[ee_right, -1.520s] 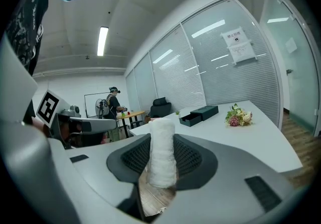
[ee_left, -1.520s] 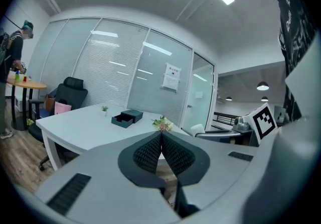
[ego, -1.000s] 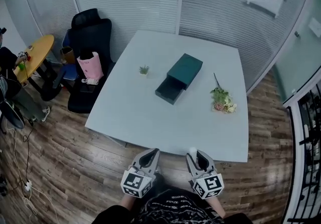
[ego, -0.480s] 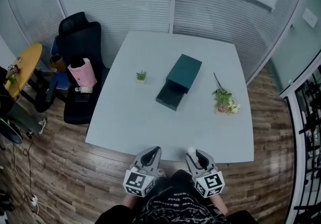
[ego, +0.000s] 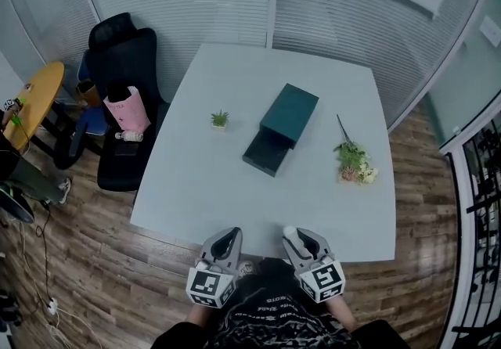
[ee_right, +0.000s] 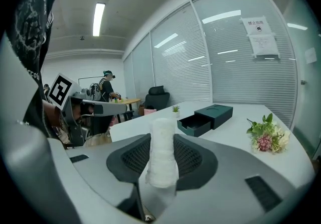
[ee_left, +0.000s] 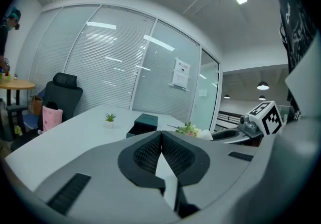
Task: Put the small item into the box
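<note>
With the box point(ego: 288, 111) at the clock's centre on the table point(ego: 203, 191), its drawer point(ego: 264, 153) juts out toward 7 o'clock, the potted plant point(ego: 220, 118) stands at 9 o'clock and the flower bunch point(ego: 352, 161) lies at 4 o'clock. At 6 o'clock, at the table's near edge, the left gripper point(ego: 227, 236) and right gripper point(ego: 297, 239) sit side by side, a small roll point(ego: 290, 231) between the right one's jaws.

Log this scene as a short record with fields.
left gripper: shut, nothing between jaws
right gripper: shut on white textured roll, held upright
dark green rectangular box: on white table, drawer pulled out
small potted green plant: left of box in head view
flower bunch: right of box
task: roll not yet in box
</note>
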The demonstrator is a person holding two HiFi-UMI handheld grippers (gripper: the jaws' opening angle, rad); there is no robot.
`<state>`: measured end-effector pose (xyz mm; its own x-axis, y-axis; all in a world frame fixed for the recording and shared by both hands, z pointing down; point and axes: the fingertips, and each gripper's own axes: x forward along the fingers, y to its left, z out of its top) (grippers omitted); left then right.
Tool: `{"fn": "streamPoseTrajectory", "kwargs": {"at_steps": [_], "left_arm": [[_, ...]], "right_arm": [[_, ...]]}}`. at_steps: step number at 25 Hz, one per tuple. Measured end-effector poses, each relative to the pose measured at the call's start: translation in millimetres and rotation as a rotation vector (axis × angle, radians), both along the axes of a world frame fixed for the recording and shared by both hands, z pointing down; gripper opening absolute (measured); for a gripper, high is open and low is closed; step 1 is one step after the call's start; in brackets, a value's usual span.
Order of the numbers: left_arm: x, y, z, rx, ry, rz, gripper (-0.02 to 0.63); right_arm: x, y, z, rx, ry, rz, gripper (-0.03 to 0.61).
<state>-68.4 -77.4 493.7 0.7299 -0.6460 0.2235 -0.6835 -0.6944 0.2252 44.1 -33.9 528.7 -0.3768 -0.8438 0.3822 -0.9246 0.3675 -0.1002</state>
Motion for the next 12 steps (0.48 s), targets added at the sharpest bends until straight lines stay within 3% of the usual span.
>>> {"fn": "streamPoseTrajectory", "kwargs": {"at_steps": [12], "left_arm": [[4.9, -31.4, -0.7, -0.016, -0.014, -0.121, 0.018]], "right_arm": [[30.1, -72.8, -50.5, 0.074, 0.058, -0.075, 0.143]]}}
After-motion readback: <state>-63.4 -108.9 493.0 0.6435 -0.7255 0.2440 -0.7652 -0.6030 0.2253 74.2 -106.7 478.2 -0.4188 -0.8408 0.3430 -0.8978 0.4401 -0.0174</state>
